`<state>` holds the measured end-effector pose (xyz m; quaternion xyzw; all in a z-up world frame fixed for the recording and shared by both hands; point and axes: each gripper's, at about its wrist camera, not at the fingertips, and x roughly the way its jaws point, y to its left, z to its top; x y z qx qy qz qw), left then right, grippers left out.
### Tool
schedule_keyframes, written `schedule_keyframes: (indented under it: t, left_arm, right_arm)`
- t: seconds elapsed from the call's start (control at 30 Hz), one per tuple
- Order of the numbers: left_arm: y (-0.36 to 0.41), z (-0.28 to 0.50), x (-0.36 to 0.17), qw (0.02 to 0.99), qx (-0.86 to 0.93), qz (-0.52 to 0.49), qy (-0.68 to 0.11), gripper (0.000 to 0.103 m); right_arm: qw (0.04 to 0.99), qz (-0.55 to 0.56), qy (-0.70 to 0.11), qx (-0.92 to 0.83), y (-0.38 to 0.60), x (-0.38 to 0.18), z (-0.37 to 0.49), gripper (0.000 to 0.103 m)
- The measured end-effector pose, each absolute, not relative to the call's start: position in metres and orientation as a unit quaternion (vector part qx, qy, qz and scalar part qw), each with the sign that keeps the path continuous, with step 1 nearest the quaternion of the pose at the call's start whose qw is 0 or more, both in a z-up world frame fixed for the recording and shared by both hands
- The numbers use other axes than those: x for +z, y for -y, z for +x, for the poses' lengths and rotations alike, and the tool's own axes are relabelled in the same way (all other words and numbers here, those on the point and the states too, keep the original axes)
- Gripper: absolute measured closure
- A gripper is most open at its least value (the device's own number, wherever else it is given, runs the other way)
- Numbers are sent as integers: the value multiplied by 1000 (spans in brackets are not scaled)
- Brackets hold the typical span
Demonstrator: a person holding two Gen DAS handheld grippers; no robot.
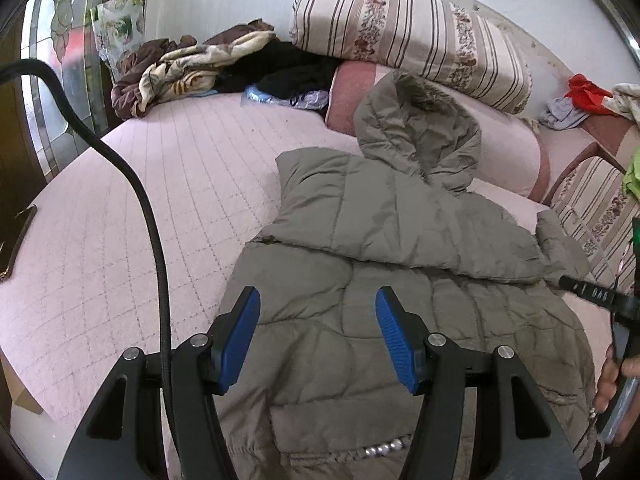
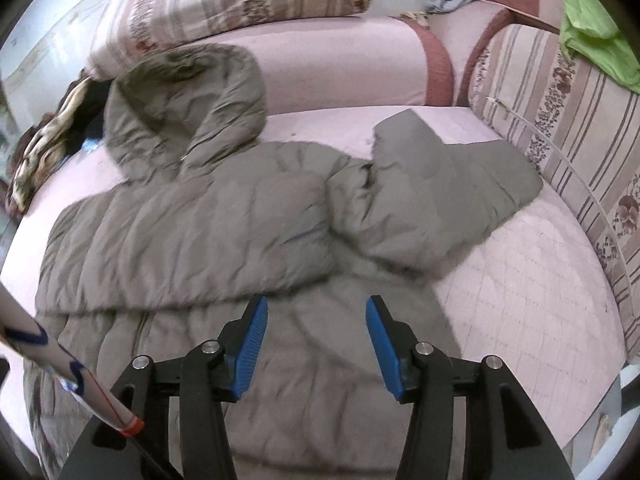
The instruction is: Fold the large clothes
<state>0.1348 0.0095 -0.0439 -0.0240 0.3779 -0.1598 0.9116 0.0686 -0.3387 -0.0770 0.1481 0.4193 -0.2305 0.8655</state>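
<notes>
Left wrist view: left gripper (image 1: 318, 300) jaws apart above olive hooded puffer jacket (image 1: 400, 240); right gripper (image 2: 316, 308) likewise apart, empty.

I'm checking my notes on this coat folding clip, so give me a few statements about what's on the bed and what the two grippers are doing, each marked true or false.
1. The grey-green padded coat lies on the pink quilted bed. True.
2. The left gripper is shut on the coat. False: its jaws stand open, holding nothing.
3. The right gripper is open above the coat. True.
4. The coat's hood is tucked under its body. False: it lies spread out toward the striped bolster.
5. One sleeve lies out on the bed beside the coat's body. True.
</notes>
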Motion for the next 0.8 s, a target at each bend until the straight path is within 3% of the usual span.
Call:
schedule_keyframes:
  t: [0.8]
  left_arm:
    - [-3, 126, -43, 906, -154, -13, -394, 44]
  right_arm:
    - [862, 143, -421, -243, 330, -83, 40, 32]
